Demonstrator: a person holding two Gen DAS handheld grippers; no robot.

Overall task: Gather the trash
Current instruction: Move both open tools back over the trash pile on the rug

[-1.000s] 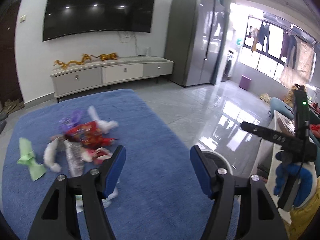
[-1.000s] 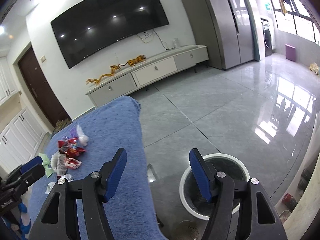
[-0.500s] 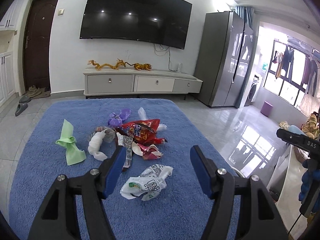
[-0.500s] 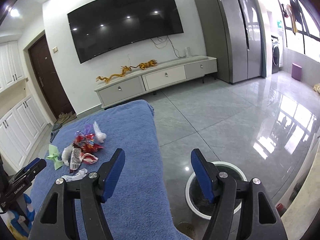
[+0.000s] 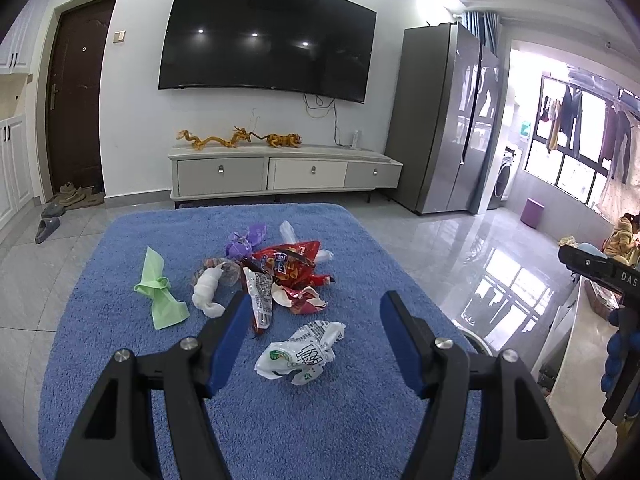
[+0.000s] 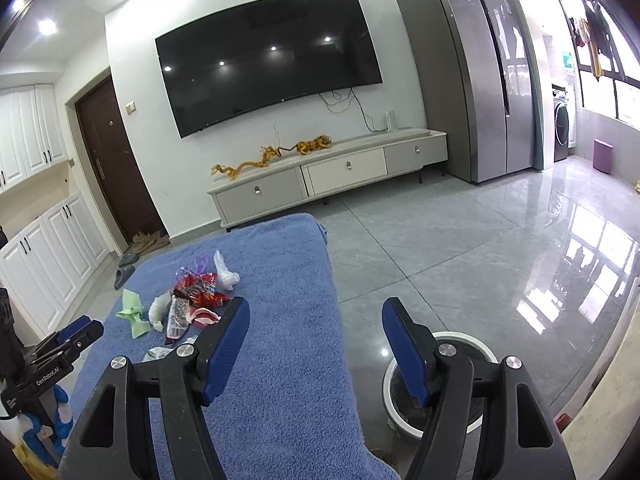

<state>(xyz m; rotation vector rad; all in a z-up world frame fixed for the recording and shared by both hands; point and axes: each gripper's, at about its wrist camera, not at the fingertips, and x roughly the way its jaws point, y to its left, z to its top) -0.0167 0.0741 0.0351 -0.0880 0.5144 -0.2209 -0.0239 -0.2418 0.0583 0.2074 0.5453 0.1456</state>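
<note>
A pile of trash lies on the blue towel-covered table: a red snack bag, a purple wrapper, a green wrapper, a white tissue twist and a silver packet. A crumpled white printed bag lies nearest. My left gripper hovers open above and just short of it, holding nothing. My right gripper is open and empty over the table's right edge. The white-rimmed bin stands on the floor behind its right finger. The pile sits to its left.
A TV cabinet and a wall TV stand beyond the table, with a grey fridge to the right. Glossy tiled floor spreads right of the table. A white counter edge runs along the right.
The left gripper has swung towards the trash, so the pile now sits centred ahead with the white bag between the fingers' lines. The right gripper has risen and rolled level.
</note>
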